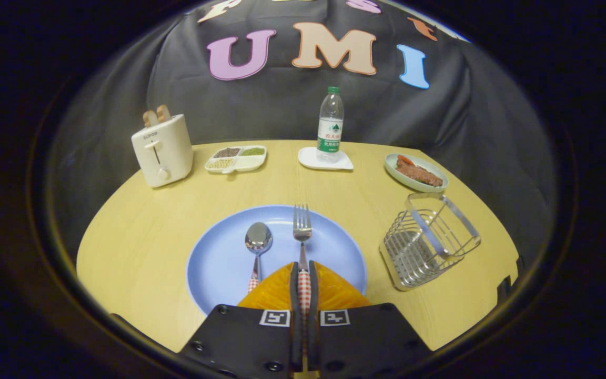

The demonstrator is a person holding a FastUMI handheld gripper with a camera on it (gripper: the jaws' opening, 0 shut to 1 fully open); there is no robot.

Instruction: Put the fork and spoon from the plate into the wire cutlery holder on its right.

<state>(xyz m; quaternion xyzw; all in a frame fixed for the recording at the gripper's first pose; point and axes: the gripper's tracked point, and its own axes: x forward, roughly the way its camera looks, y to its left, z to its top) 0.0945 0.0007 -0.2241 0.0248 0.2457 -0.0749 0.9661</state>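
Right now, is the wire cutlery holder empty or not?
Empty: the wire cutlery holder has nothing inside. The fork is clamped between the gripper fingers; the spoon lies on the plate.

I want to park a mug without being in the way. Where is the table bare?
Bare table lies between the toaster and blue plate, and between plate and wire holder. The back row is crowded: divided dish, bottle, food plate. The gripper is shut on the fork, beside the spoon.

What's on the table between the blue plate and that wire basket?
Nothing: the gripper view shows bare wood between the blue plate and the wire cutlery holder. The gripper is shut on the fork.
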